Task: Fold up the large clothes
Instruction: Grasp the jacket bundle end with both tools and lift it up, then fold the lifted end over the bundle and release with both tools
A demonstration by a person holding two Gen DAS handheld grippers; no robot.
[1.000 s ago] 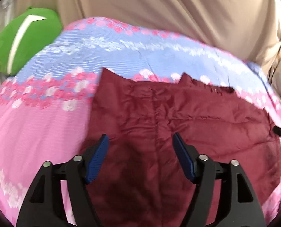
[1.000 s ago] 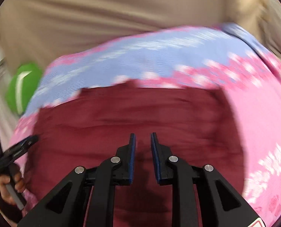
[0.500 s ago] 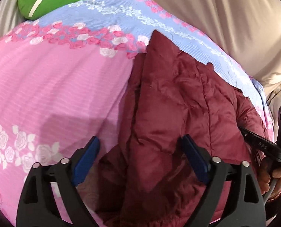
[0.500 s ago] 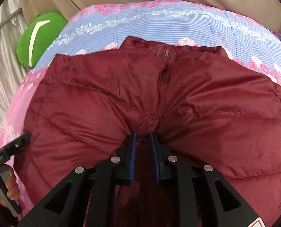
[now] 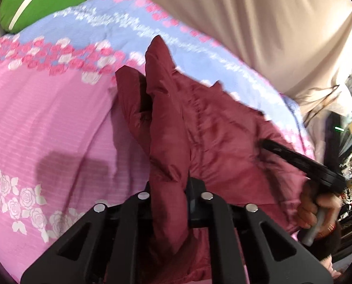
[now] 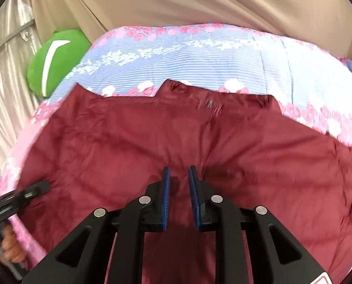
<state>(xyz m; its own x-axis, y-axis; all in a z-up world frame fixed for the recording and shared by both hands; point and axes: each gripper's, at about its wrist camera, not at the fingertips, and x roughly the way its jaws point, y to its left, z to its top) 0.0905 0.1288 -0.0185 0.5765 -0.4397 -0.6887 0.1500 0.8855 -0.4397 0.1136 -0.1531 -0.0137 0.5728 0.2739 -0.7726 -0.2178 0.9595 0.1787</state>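
Note:
A dark red padded jacket (image 6: 176,142) lies spread on a bed with a pink and blue flowered cover (image 6: 199,54). In the left wrist view my left gripper (image 5: 170,189) is shut on a fold of the jacket (image 5: 169,142) at its left edge, and the fold stands up in a ridge. My right gripper (image 6: 178,189) is nearly shut with a narrow gap, holding jacket fabric at the near edge. The right gripper also shows in the left wrist view (image 5: 294,158), and the left gripper in the right wrist view (image 6: 22,196).
A green cushion (image 6: 55,64) lies at the far left of the bed. Beige curtains (image 6: 176,0) hang behind the bed. Cluttered shelves (image 5: 351,165) show at the far right of the left wrist view.
My left gripper has closed on the jacket's left edge, where it was open half a second ago. The right gripper has stayed closed and the jacket now lies flatter and further from it.

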